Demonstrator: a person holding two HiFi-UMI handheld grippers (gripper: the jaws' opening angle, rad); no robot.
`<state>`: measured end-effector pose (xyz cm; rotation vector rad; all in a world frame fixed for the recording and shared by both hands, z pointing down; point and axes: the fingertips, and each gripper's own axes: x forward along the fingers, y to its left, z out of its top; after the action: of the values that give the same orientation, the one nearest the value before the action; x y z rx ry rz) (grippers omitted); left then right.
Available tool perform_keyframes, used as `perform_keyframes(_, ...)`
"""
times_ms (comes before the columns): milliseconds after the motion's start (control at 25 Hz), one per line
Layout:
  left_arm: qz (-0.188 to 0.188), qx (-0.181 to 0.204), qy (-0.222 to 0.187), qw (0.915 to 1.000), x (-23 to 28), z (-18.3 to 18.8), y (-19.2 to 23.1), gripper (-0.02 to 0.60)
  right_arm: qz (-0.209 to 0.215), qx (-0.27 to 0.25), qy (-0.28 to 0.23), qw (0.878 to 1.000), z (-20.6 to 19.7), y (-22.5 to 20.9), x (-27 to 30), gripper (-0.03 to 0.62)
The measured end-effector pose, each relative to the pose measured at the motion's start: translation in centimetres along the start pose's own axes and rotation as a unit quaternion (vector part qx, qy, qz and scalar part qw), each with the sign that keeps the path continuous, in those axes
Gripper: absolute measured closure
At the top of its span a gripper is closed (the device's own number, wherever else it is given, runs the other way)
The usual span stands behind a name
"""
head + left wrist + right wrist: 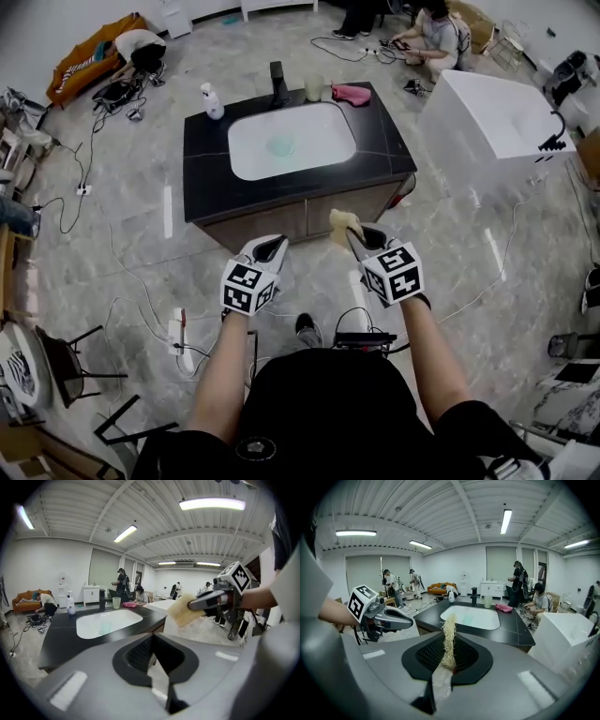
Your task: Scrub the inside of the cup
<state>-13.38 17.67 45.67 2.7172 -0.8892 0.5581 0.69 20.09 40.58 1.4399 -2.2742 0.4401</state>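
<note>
Short of the black counter's [204, 183] front edge, left gripper [270, 248] is clenched on nothing and right gripper [356, 236] grasps a yellow scrub pad [342, 223]; the white basin [323, 141] holds a greenish cup [279, 144], and a second cup [313, 89] stands at the back edge.

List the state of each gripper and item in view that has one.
left gripper, shut, empty.
right gripper, shut on the scrubber.
scrubber, clamped, sticking out past the jaws.
cup, upright on the counter beside the faucet, untouched.
spray bottle, upright on the counter.
pink cloth, bunched on the counter.
faucet, no water visibly running.
</note>
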Motion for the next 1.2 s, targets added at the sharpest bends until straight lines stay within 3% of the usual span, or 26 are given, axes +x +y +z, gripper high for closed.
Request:
perform_keyframes(280,-0.009,-0.017,0.009,0.9998,0.4,-1.4,2.7,0.581,-0.016,0.006,0.015,1.000,0.4,-0.1,2.2,0.552)
perform_keyframes(640,-0.018,-0.033,0.015,0.9992,0.9,-1.9,3.4,0.581,-0.013,0.011,0.025,1.000,0.5,-0.3,3.7,0.551)
perform_keyframes(800,-0.020,-0.061,0.011,0.9979,1.7,-1.9,3.7,0.581,-0.007,0.011,0.038,0.999,-0.2,-0.5,4.6,0.551)
perform_keyframes(1200,0.008,-0.065,0.010,0.9978,5.4,0.3,6.7,0.581,0.029,0.002,0.027,0.999,2.5,-3.7,8.9,0.551)
